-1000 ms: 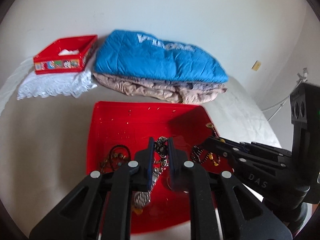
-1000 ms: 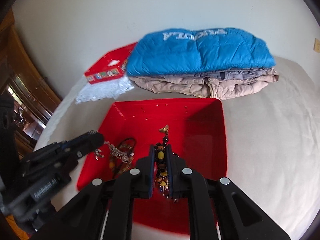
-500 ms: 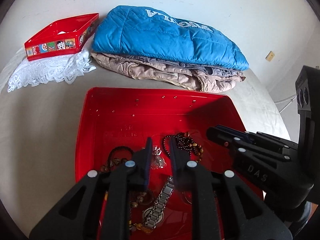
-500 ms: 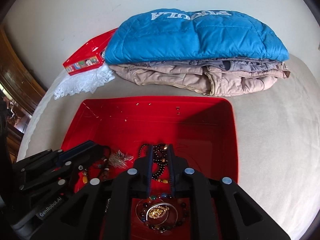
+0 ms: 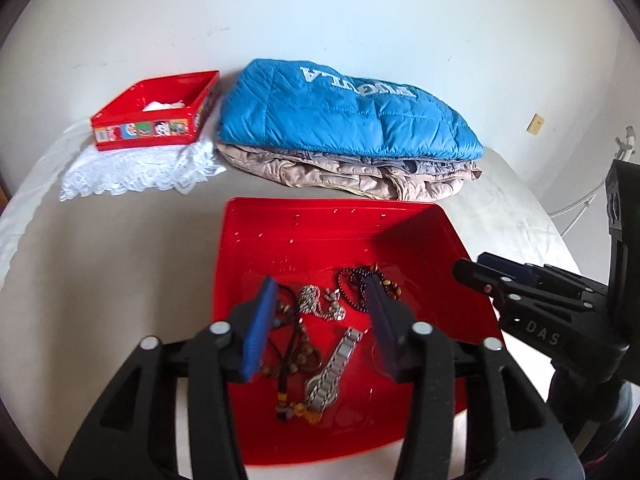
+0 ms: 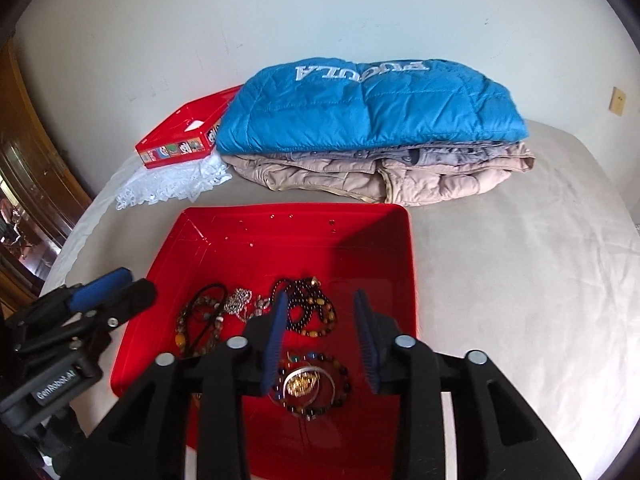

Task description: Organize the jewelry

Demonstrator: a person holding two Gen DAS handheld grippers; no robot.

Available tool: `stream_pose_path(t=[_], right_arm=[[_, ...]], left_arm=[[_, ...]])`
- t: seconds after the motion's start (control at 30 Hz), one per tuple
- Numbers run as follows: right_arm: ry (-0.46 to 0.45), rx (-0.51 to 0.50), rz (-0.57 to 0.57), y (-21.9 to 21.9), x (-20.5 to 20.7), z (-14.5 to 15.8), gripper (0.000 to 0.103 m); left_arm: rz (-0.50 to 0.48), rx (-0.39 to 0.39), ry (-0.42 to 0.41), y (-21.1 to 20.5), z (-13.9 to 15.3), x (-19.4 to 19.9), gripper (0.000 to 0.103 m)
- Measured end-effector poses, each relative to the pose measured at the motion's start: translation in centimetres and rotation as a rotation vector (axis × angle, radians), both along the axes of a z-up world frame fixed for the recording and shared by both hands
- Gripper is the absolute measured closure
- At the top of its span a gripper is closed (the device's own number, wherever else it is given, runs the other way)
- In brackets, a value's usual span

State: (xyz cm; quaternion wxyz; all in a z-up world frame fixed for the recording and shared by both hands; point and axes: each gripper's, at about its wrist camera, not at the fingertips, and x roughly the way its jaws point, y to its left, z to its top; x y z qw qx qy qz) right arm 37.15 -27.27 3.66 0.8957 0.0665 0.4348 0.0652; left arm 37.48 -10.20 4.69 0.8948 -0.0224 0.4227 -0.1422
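Note:
A red tray (image 5: 320,224) (image 6: 304,224) lies on the bed and holds several pieces of jewelry. In it are a silver chain (image 5: 316,304) (image 6: 238,300), a dark bead necklace (image 5: 360,280) (image 6: 308,312), a metal watch (image 5: 332,372), brown bead strings (image 5: 296,352) (image 6: 196,320) and a bead bracelet around a gold piece (image 6: 308,380). My left gripper (image 5: 320,312) is open and empty just above the tray. My right gripper (image 6: 320,320) is open and empty above the tray's near part. Each gripper also shows in the other's view, the right (image 5: 520,292) and the left (image 6: 92,300).
A folded blue jacket (image 5: 340,112) (image 6: 368,104) lies on a beige one (image 5: 360,172) behind the tray. A small red box (image 5: 156,116) (image 6: 184,132) sits on white lace (image 5: 136,168) at the back left. A white wall stands behind. A wooden cabinet (image 6: 24,168) is at the left.
Both grippers have let go of the jewelry they held, opened, and pulled back up from the tray. The silver chain and the dark bead necklace now lie in the tray.

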Motion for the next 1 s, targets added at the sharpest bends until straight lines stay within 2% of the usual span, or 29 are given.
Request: stream_pose_path(t=[0.1,0.17,0.2,0.23,0.27,0.33,0.37,0.57,1.0], right_arm=[[-0.012,0.007,-0.015,-0.4,-1.5,0.6,0.050],[-0.024,-0.001,-0.025,-0.5,-2.3,0.9,0.033],[-0.033,-0.014,-0.030,-0.4,-2.9,1.1,0.029],[-0.038,-0.025,-0.032,-0.4,-3.3,1.2,0.021],[-0.042,-0.033,-0.033,-0.3,-3.6,1.3,0.015],[-0.048,-0.030,-0.030,-0.1,-4.5,1.5,0.010],[-0.048,-0.024,-0.028,-0.1,-4.8,1.5,0.006],[-0.035,-0.037,-0.048,0.4,-6.9,1.7,0.004],[-0.062,-0.067,-0.063,0.5,-8.7,1.7,0.004]], left_arm=[[0.018,0.007,-0.015,0.8,0.5,-1.4,0.052],[0.029,0.007,-0.022,1.3,0.7,-2.2,0.047],[0.034,0.010,-0.028,1.6,0.8,-2.7,0.045],[0.034,0.022,-0.035,1.7,1.0,-3.2,0.038],[0.034,0.035,-0.043,1.7,1.1,-3.5,0.027],[0.033,0.056,-0.073,1.8,1.4,-4.5,0.013],[0.034,0.056,-0.083,1.9,1.6,-4.9,0.011],[0.048,0.055,-0.072,2.7,1.8,-6.3,0.005],[0.111,0.094,-0.063,4.1,1.0,-7.1,0.005]])
